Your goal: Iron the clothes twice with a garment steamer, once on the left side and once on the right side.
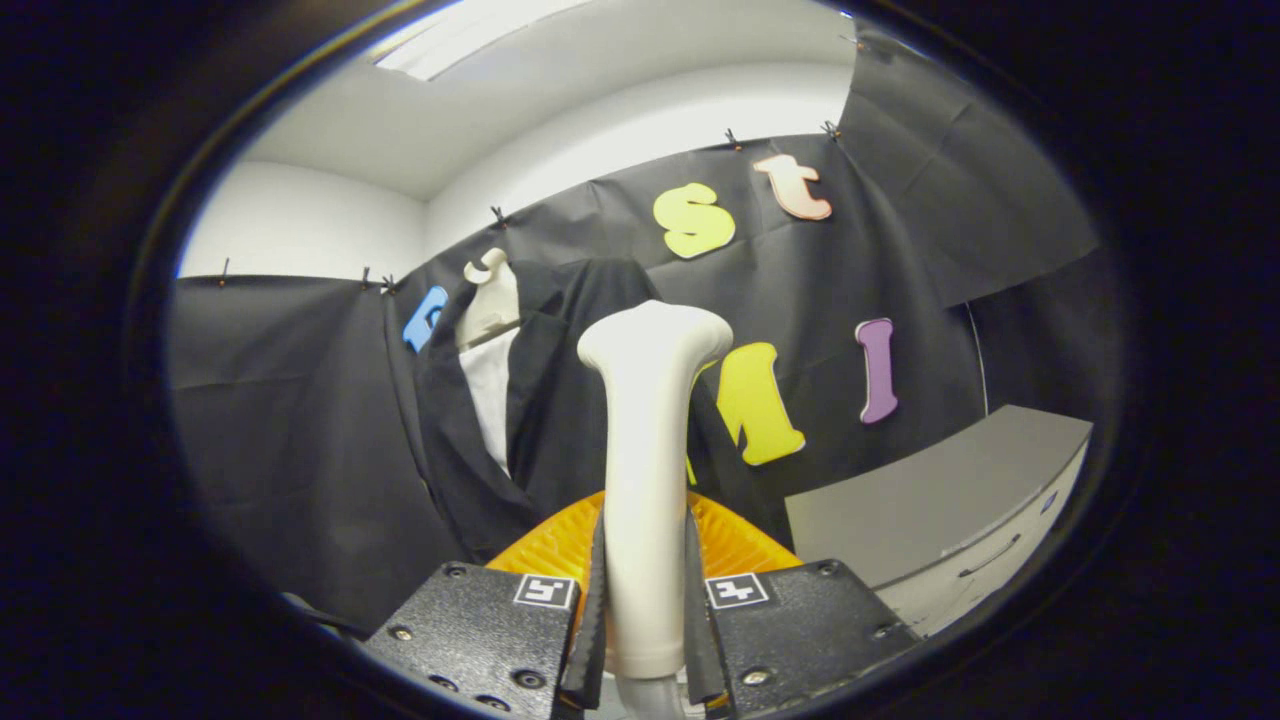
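Item: gripper (645,610), fingers closed on the handle of the garment steamer (648,440), head upright ahead of them. Dark garment (560,400) hangs on the booth wall beyond, apart from the head. Risk: the smooth handle twisting in the grip, head missing the cloth. Obscured: steam face, hose, garment's lower hem behind orange base (735,540).

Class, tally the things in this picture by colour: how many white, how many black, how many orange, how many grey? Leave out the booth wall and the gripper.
White: 2, the plastic garment steamer gripped between both fingers, and the hanging shirt.
Black: 1, the hanging jacket beyond the steamer.
Orange: 1, the ribbed plastic piece behind the fingers.
Grey: 1, the drawer cabinet.
Total: 5.
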Demonstrator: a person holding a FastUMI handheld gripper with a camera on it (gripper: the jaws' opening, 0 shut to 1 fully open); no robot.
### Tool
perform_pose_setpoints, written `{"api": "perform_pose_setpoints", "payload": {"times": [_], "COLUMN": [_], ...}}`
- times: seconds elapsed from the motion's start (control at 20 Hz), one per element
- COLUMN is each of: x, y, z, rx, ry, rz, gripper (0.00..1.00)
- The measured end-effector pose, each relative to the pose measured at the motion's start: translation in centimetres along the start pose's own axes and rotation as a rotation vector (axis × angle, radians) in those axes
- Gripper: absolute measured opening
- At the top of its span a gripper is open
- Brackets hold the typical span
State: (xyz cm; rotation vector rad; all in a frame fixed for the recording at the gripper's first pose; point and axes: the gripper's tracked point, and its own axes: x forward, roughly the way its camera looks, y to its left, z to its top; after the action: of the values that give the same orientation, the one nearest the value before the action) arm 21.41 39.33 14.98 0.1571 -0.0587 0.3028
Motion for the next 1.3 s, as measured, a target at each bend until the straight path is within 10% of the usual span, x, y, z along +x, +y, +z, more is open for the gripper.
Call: {"api": "perform_pose_setpoints", "payload": {"times": [0.6, 1.3], "x": [5.6, 7.1], "y": [4.6, 4.3], "z": [3.4, 1.1], "rx": [0.014, -0.055], "ry": [-0.109, -0.034], "rz": [0.139, 0.101], "gripper": [0.32, 0.31]}}
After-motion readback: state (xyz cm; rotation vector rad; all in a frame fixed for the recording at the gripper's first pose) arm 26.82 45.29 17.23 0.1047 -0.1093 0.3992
